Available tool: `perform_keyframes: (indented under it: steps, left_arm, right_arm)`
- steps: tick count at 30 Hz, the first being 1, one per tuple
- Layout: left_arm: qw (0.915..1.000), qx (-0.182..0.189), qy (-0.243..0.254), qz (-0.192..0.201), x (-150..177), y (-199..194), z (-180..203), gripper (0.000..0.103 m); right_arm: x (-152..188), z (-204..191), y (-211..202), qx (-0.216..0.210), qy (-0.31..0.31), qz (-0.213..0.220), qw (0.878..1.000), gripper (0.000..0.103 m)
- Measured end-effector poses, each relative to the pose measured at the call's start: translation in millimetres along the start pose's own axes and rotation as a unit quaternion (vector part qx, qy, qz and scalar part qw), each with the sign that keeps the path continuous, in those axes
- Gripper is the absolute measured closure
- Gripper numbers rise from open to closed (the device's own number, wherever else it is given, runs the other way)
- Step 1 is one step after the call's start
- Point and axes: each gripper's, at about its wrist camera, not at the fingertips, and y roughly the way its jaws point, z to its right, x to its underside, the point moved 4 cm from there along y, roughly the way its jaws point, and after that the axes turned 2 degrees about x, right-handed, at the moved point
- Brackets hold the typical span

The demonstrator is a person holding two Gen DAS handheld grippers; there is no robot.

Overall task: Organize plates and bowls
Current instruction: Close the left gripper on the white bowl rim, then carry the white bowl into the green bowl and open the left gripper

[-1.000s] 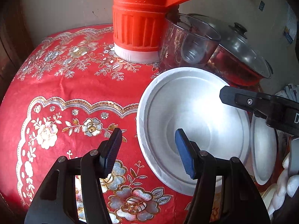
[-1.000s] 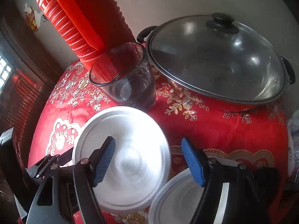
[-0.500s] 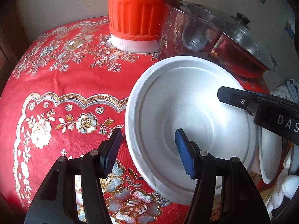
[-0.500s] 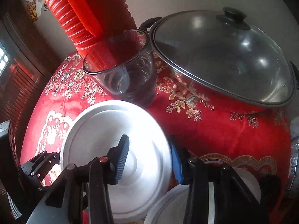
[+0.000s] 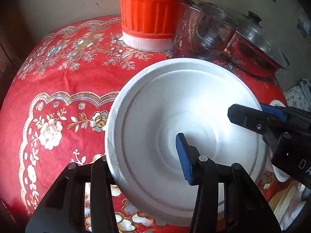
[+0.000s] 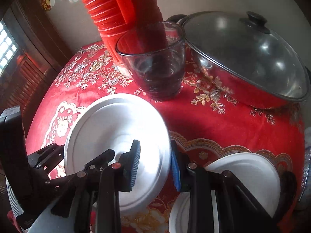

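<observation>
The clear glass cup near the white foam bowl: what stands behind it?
Behind the clear glass cup rises a ribbed orange plastic jug, partly seen through the glass. Beside it sits a steel pot with a glass lid. The cup hides the jug's base.

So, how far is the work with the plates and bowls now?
Nothing looks sorted yet. In hand: both tools have just been closing on the white foam bowl, the left tool over its near rim and the right tool over the opposite rim. Left: a second white dish lies alone on the red tablecloth by the right tool; it and the bowl are not yet stacked.
</observation>
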Motion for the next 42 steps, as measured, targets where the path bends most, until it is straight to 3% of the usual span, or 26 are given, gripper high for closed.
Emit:
perform_keyframes:
  steps: [10,18,26,30,34,42]
  left_arm:
    - [0.9995,0.018,-0.02,-0.015,18,-9,-21,0.078]
    - [0.9975,0.037,-0.055,-0.023,22,-16,-35,0.081]
    - [0.9978,0.024,-0.059,-0.019,15,-22,-39,0.081]
    - [0.9987,0.018,-0.046,-0.01,10,-23,-37,0.081]
    - [0.9996,0.008,-0.028,-0.006,8,-21,-36,0.083]
    - [0.9995,0.012,-0.026,-0.012,19,-24,-38,0.086]
  right_arm:
    - [21,-15,-12,-0.002,-0.004,-0.002,1.0,0.074]
    - [39,-24,-21,0.003,0.004,0.006,1.0,0.074]
    - [27,-12,-15,0.002,0.028,0.003,1.0,0.073]
    - [25,-11,-10,0.029,0.009,0.0,1.0,0.074]
    - [26,-6,-11,0.03,0.01,0.006,0.999,0.087]
    - [34,-18,-20,0.03,-0.014,0.004,0.999,0.091]
